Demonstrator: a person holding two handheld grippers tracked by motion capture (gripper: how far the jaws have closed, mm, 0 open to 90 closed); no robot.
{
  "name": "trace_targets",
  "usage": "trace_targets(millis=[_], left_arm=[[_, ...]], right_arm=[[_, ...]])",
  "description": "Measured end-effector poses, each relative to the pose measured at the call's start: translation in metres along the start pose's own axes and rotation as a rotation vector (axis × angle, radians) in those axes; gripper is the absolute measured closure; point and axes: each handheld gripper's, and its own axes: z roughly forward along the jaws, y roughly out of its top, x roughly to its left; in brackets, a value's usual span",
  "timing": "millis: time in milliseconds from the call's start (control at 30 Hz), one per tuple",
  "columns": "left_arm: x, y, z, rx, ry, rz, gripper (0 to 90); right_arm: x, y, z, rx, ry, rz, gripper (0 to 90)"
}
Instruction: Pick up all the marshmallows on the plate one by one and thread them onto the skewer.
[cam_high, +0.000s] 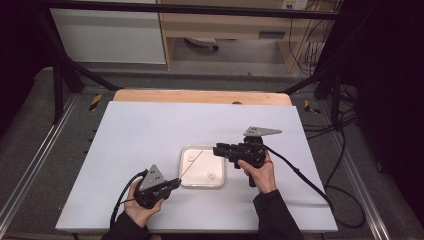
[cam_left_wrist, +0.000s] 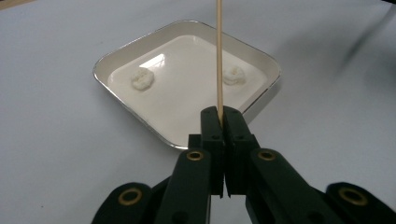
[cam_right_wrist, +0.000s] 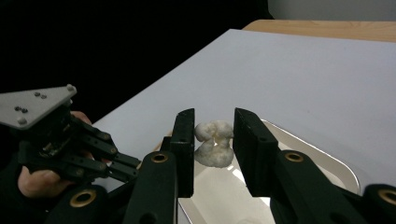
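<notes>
High view: white tray (cam_high: 186, 181) mid-surface toward the near edge | left tongs (cam_left_wrist: 222, 114) clenched on a wooden skewer (cam_left_wrist: 218, 56) | right tongs (cam_right_wrist: 214, 140) around a popcorn-like piece (cam_right_wrist: 214, 143), contact unclear; we cannot tell | risk: we crush or drop it if squeezed off-center.

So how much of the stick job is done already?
Barely begun, it seems. The left gripper pinches a skewer that looks bare, pointing over the tray. The right gripper holds one white lump, not visibly threaded. Two more lumps wait in the tray.
</notes>
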Motion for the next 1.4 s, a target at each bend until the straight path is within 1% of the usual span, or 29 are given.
trace_targets(millis=[167,367,733,867,967,1033,1167,1333,1400], left_arm=[[-0.003,0.001,0.0,-0.01,-0.012,0.013,88.2],[-0.005,0.001,0.0,-0.013,-0.018,0.025,88.2],[-0.008,0.001,0.001,-0.011,-0.023,0.047,88.2],[-0.009,0.001,0.001,-0.01,-0.022,0.055,88.3],[-0.009,0.001,0.001,-0.013,-0.017,0.047,88.3],[-0.008,0.001,0.001,-0.019,-0.023,0.032,88.3],[-0.008,0.0,0.001,-0.019,-0.016,0.021,88.4],[-0.009,-0.001,0.001,-0.024,-0.007,0.008,88.4],[-0.009,-0.001,0.002,-0.019,-0.006,0.012,88.4]], right_arm=[[0.002,0.005,0.001,-0.015,0.034,0.008,70.0],[0.002,0.008,0.005,-0.016,0.067,0.021,69.9],[0.002,0.006,0.009,0.01,0.107,0.045,70.7],[0.002,0.004,0.011,0.026,0.116,0.046,71.8],[0.003,0.002,0.012,0.028,0.119,0.048,73.2],[0.004,0.001,0.013,0.019,0.118,0.053,74.3],[0.006,-0.002,0.015,0.001,0.113,0.057,75.7],[0.008,-0.006,0.019,-0.013,0.11,0.059,76.9],[0.009,-0.008,0.021,-0.012,0.11,0.06,77.2]])
